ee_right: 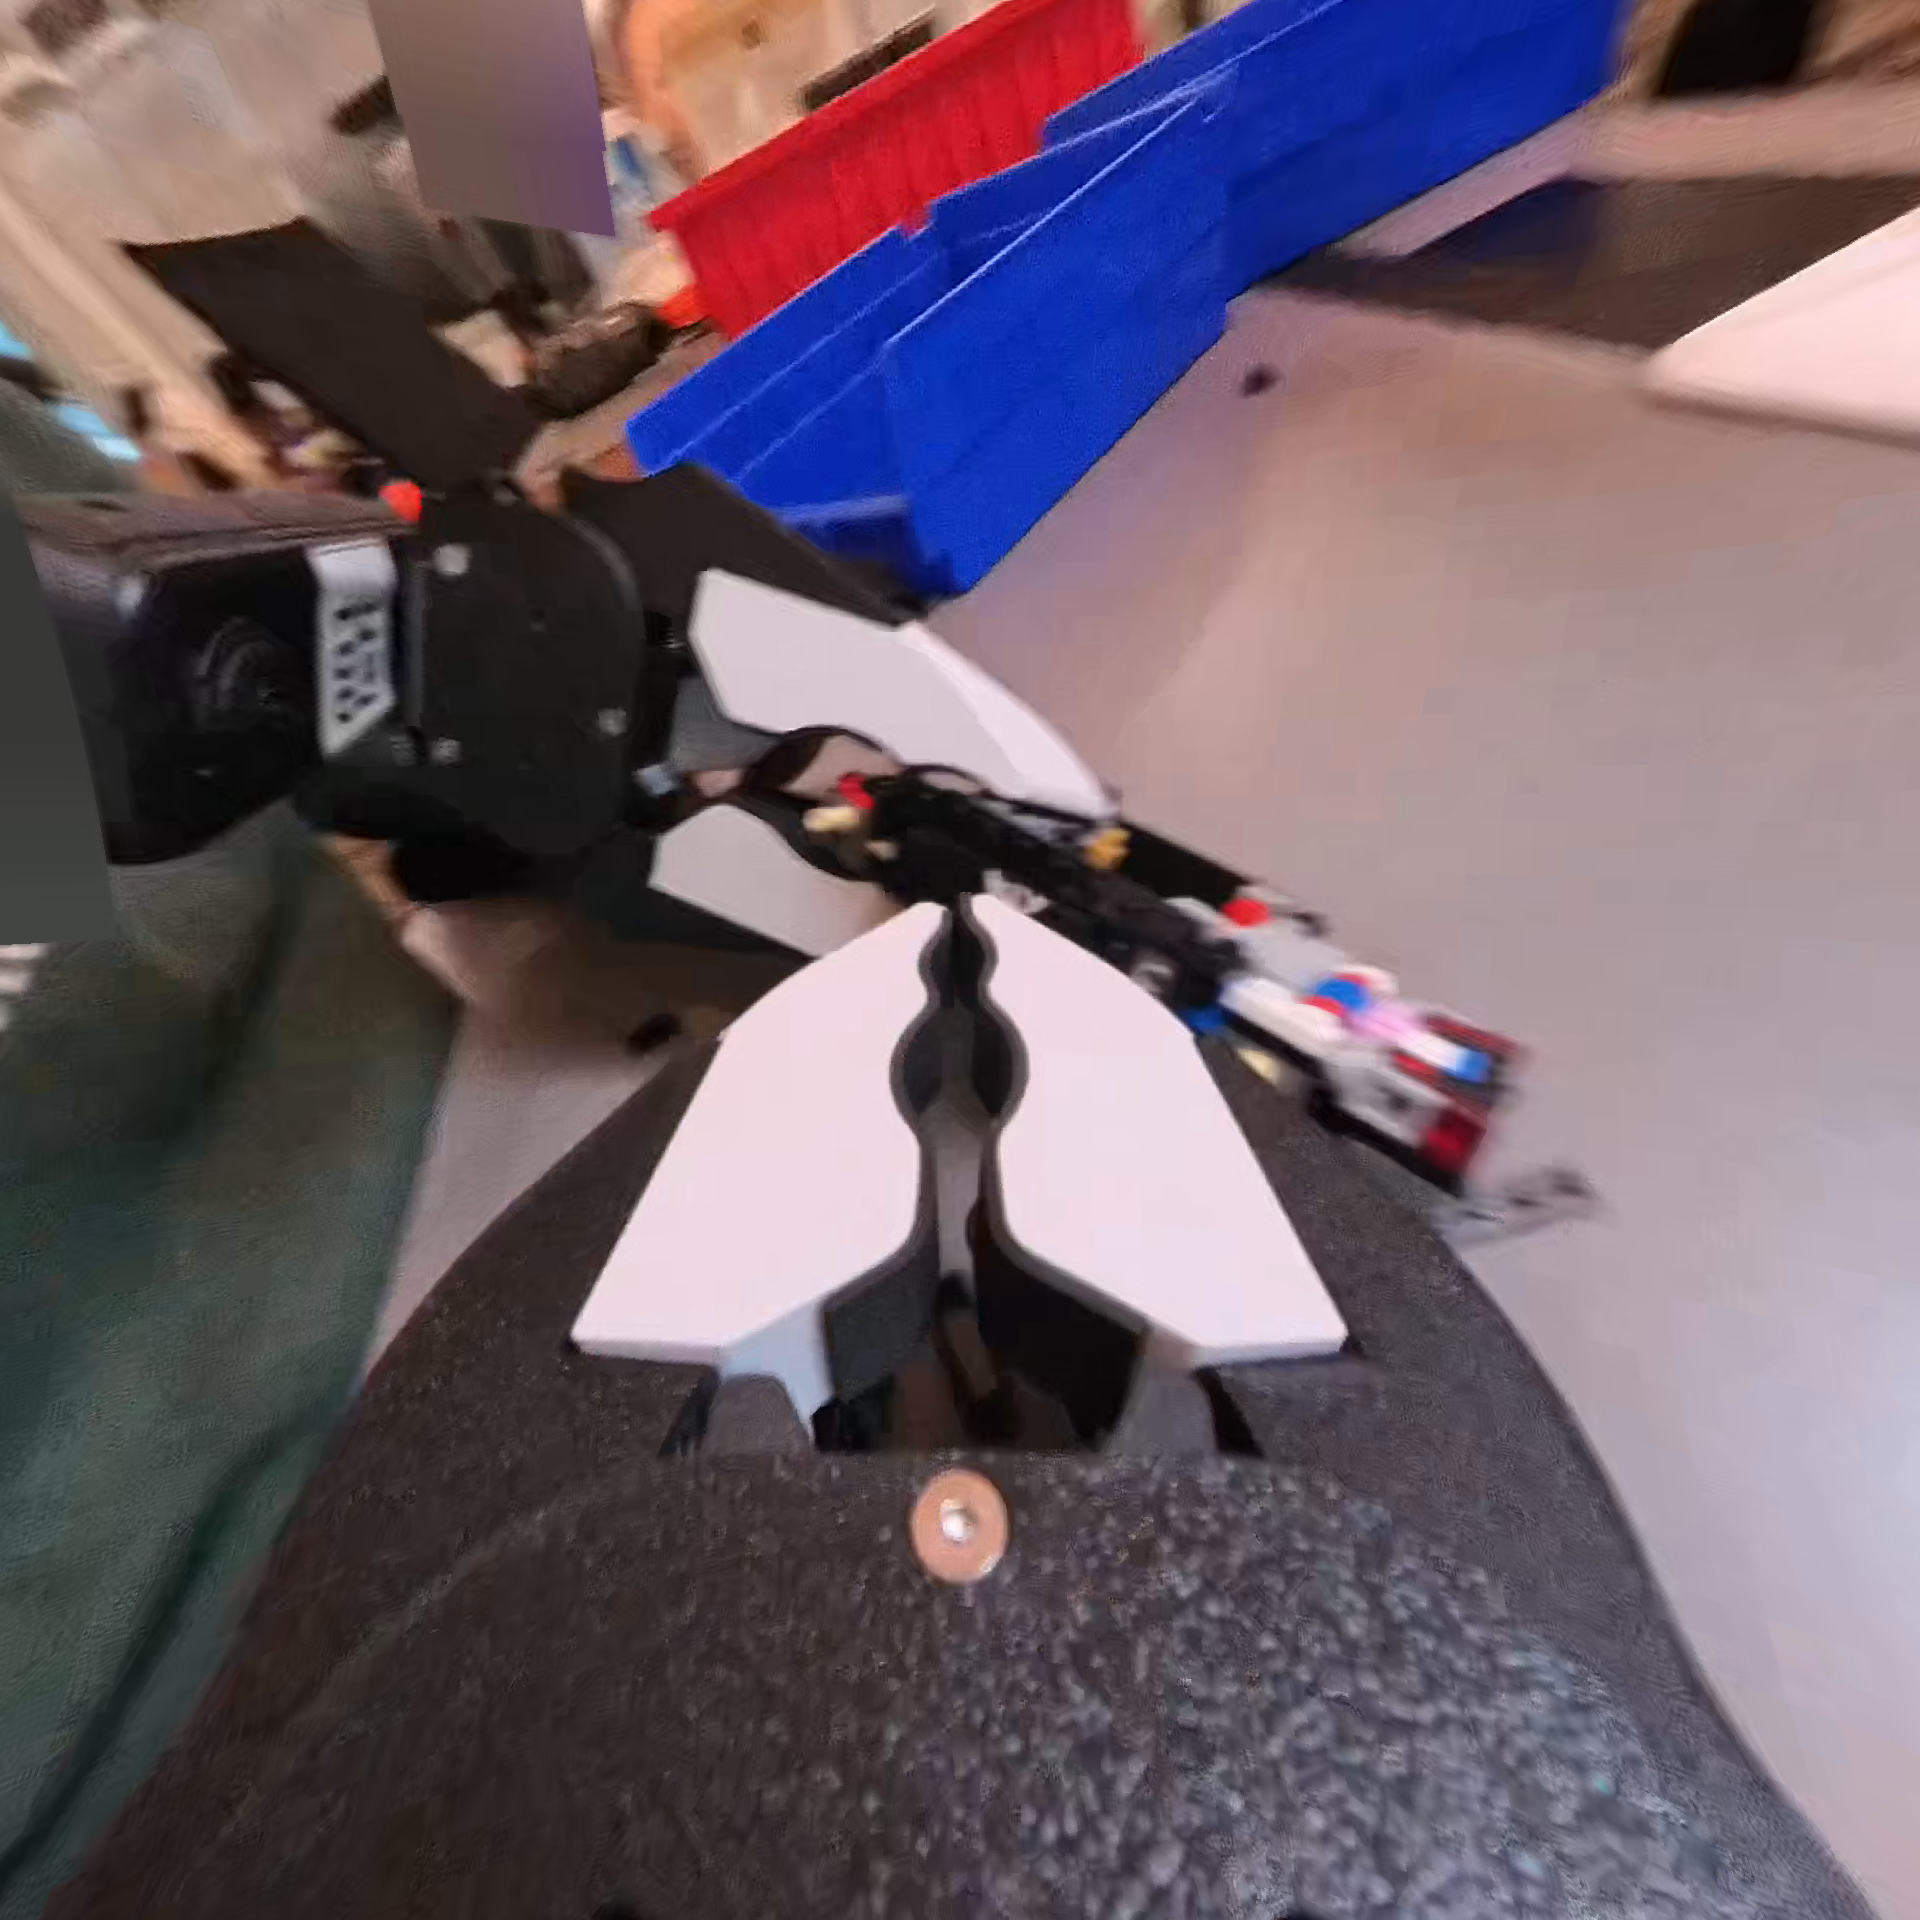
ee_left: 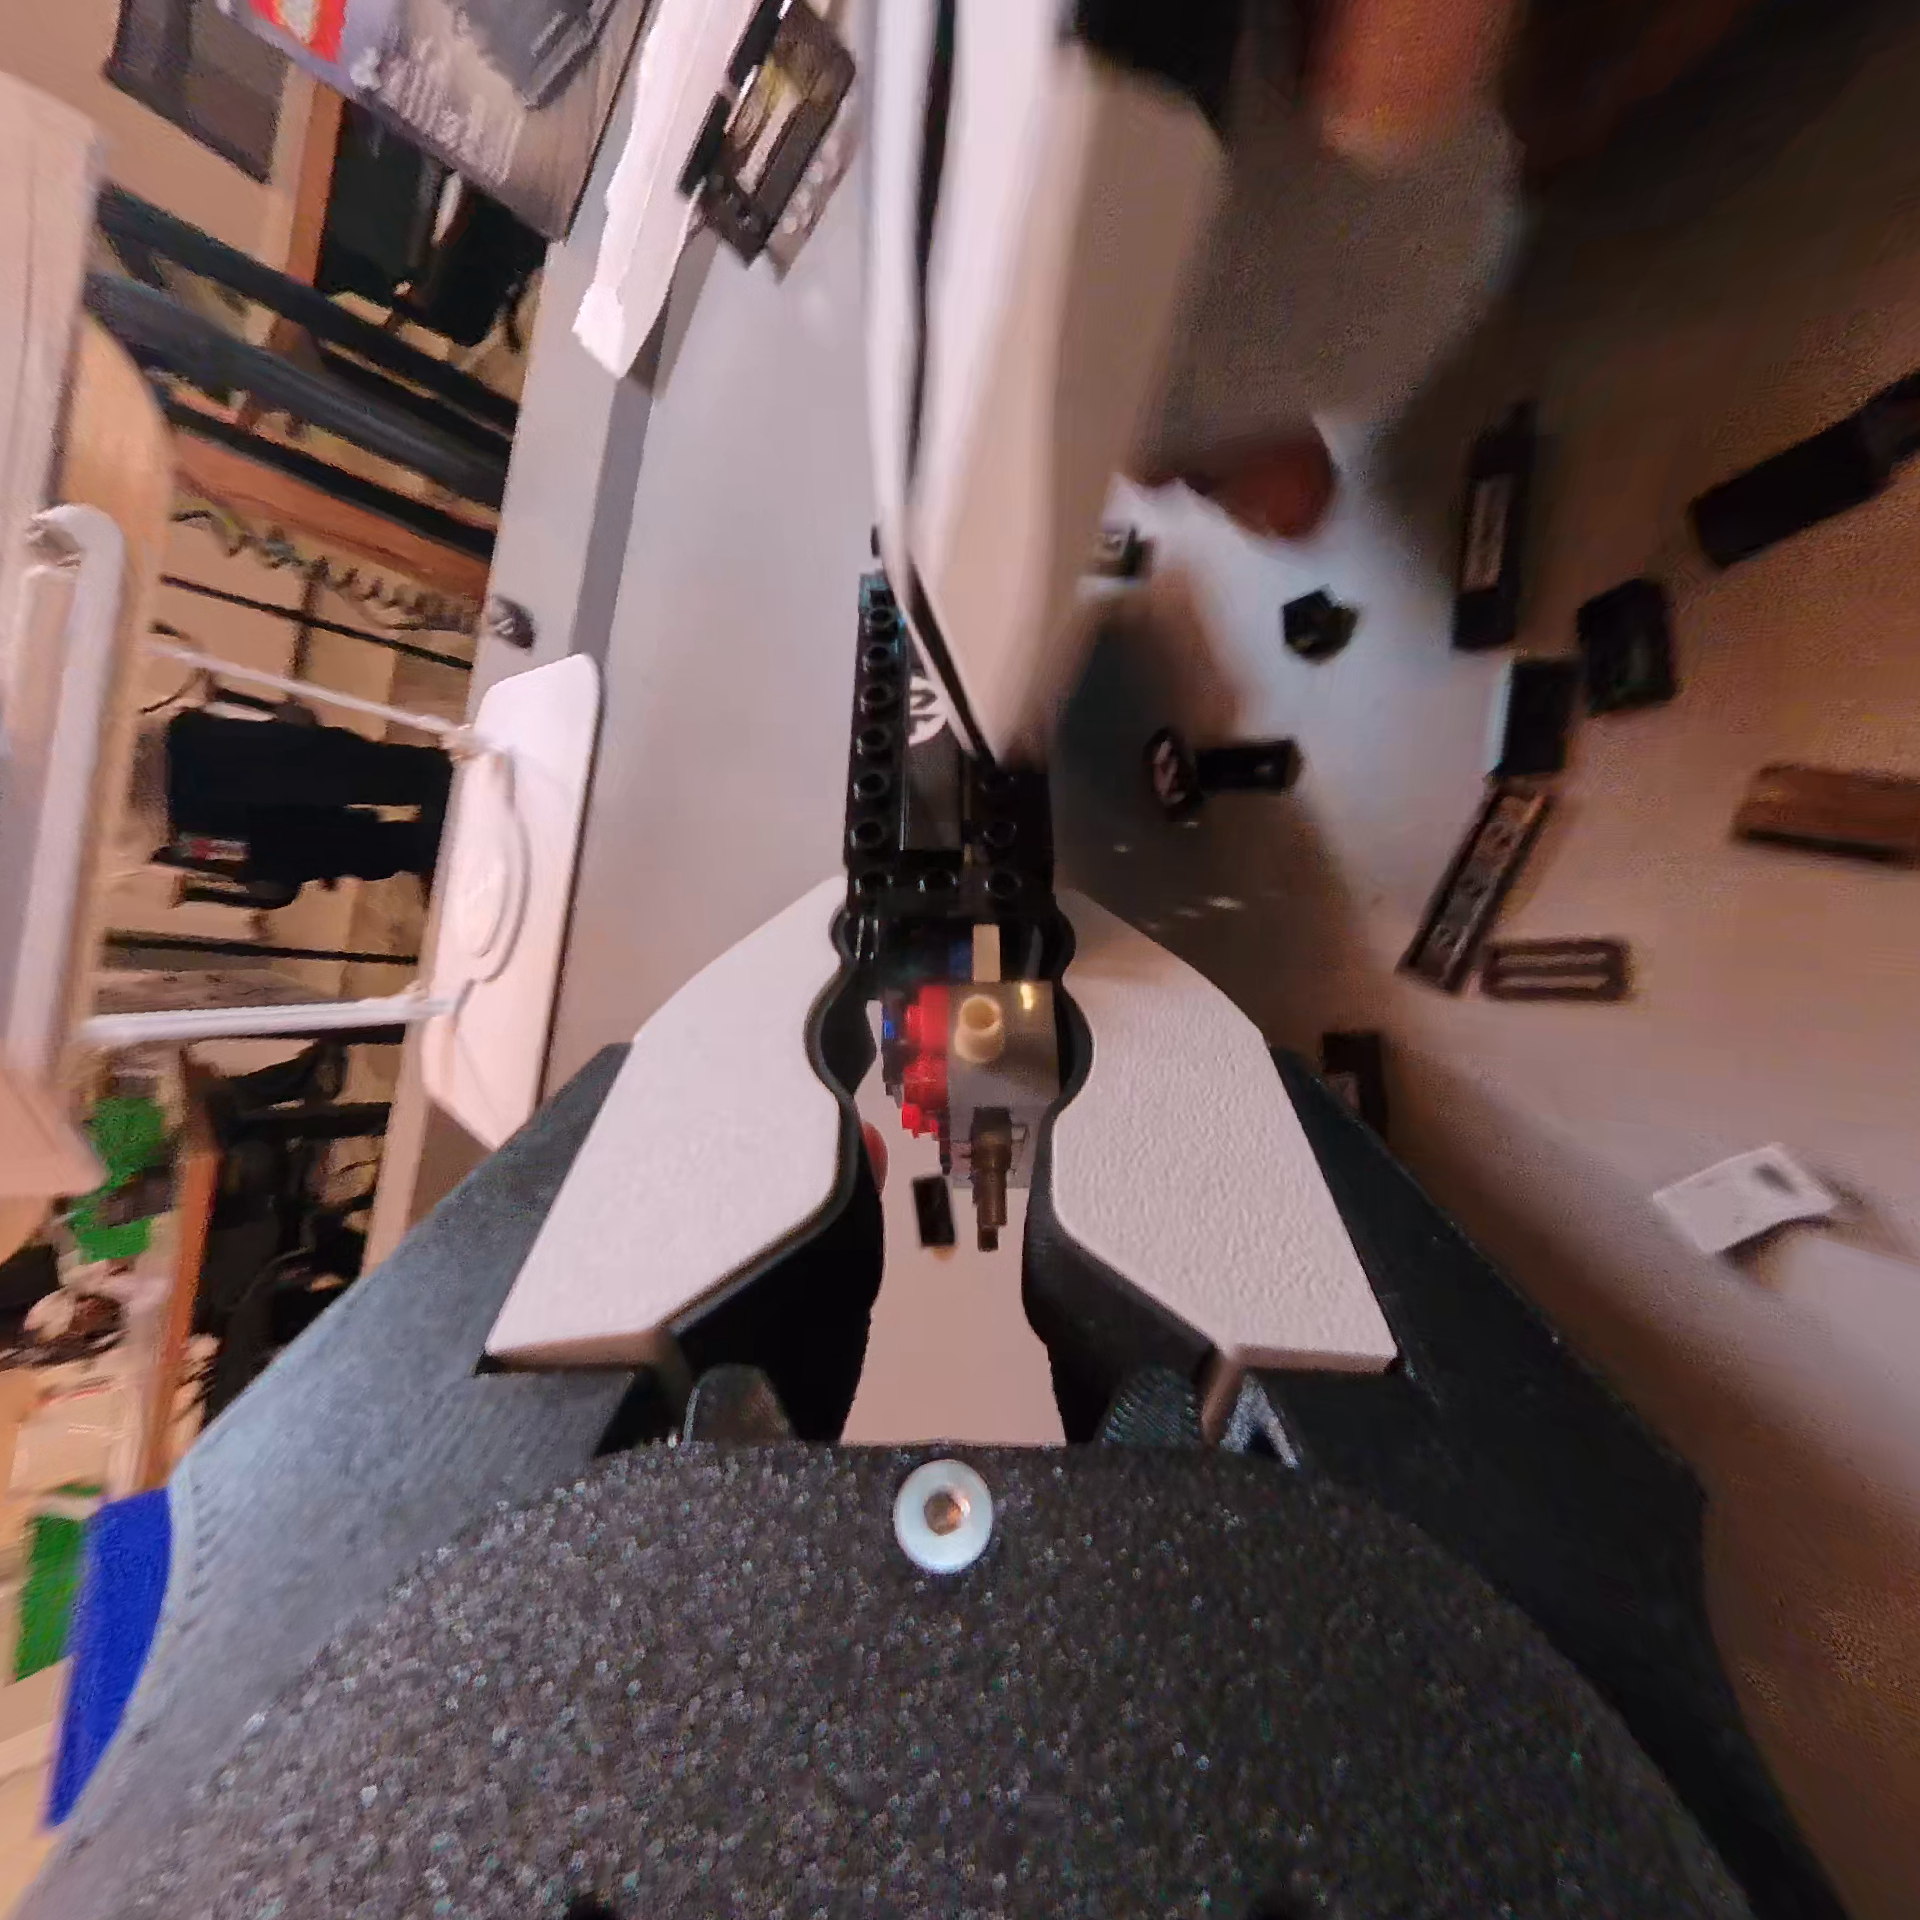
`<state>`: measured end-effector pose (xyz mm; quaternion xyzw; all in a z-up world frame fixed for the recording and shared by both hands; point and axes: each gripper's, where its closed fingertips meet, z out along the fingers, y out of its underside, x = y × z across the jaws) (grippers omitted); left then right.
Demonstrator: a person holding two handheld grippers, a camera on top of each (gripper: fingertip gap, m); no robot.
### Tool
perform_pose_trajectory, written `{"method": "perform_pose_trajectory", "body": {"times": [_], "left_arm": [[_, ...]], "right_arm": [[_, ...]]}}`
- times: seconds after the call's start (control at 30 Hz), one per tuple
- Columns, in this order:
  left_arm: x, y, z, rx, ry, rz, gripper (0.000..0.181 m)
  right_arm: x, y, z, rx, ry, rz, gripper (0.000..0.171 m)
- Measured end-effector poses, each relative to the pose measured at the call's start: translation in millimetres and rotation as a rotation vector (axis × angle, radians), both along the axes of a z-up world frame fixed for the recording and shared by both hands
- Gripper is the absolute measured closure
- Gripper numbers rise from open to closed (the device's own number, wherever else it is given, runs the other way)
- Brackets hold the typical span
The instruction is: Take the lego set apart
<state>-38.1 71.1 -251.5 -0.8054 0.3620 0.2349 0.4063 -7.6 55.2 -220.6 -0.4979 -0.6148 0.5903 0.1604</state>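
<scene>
Both grippers are on the lego set (ee_left: 961,997) — the left gripper (ee_left: 951,935) pinches its near end between white fingers (ee_left: 727,1122), holding it up off the grey counter (ee_right: 1507,727). Right gripper (ee_right: 961,914): fingers pressed nearly together at the model's middle, though blur hides what they grip. Scattered dark pieces (ee_left: 1621,644) lie below, smeared; blue bins (ee_right: 987,343) behind.

Markings on the lego set (ee_left: 928,722) are too blurred to read.
</scene>
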Motion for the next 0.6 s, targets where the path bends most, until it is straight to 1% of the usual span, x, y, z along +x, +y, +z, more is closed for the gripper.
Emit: {"method": "perform_pose_trajectory", "body": {"times": [0.03, 0.07, 0.1, 0.13, 0.17, 0.2, 0.23, 0.3, 0.37, 0.43, 0.53, 0.6], "left_arm": [[6, 2, 0, -0.006, -0.008, -0.018, 0.151], [4, 3, 0, 0.001, 0.064, -0.023, 0.151], [-3, 4, -1, 0.009, 0.072, 0.0, 0.151], [-9, 2, -1, -0.006, 0.004, 0.027, 0.151], [-15, 1, 0, -0.016, -0.031, 0.049, 0.151], [-21, 0, 0, -0.013, -0.02, 0.058, 0.151], [-23, 1, 0, -0.008, -0.009, 0.055, 0.151], [-19, 2, -1, -0.014, -0.036, 0.045, 0.151], [-17, 3, -1, -0.022, -0.061, 0.038, 0.151], [-13, 2, -1, -0.031, -0.1, 0.02, 0.151], [-1, 0, -2, -0.068, -0.213, -0.017, 0.151], [5, -1, -3, -0.096, -0.274, -0.045, 0.151]], "right_arm": [[3, -26, -7, -0.008, -0.046, 0.114, 0.171], [2, -35, -12, 0.105, -0.027, 0.134, 0.171], [-2, -23, 1, 0.162, 0.062, 0.065, 0.171], [0, -8, 18, 0.086, 0.1, 0.028, 0.171], [4, 8, 27, 0.02, 0.105, -0.004, 0.171], [7, 23, 28, 0.048, 0.111, -0.065, 0.171], [9, 32, 25, 0.118, 0.119, -0.118, 0.171], [8, 36, 20, 0.26, 0.123, -0.162, 0.171], [3, 36, 15, 0.355, 0.123, -0.179, 0.16], [-2, 36, 12, 0.455, 0.142, -0.196, 0.158], [-6, 31, 6, 0.666, 0.16, -0.166, 0.158], [-6, 28, 0, 0.725, 0.136, -0.119, 0.16]]}}
